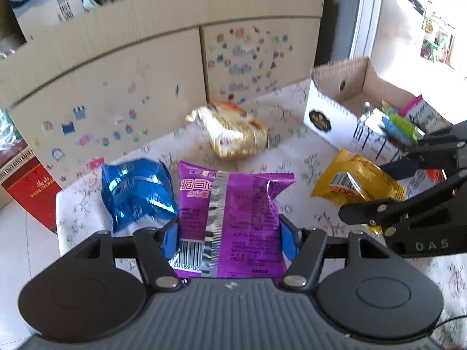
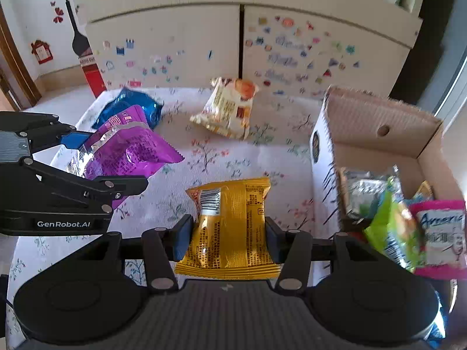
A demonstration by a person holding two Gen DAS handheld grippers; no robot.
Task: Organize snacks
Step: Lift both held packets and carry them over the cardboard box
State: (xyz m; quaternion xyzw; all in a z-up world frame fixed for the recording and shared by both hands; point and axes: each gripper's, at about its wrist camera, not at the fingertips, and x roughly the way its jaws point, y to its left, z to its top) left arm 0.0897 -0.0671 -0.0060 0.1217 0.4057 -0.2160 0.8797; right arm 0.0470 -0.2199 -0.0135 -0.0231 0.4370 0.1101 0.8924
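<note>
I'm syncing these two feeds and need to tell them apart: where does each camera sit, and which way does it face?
Left wrist: on the left gripper, looking down along blue-padded fingers clamped on a shiny purple snack packet; the right gripper shows at right.
Right wrist: on the right gripper, fingers clamped on a yellow foil snack packet; the left gripper shows at left.
Shared: both packets, floral tablecloth, open cardboard box.

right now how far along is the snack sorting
Done: several packets already lie in the cardboard box. In hand: the left gripper is shut on the purple packet, and the right gripper is shut on the yellow packet. Left: the blue packet and the gold packet lie on the tablecloth.
</note>
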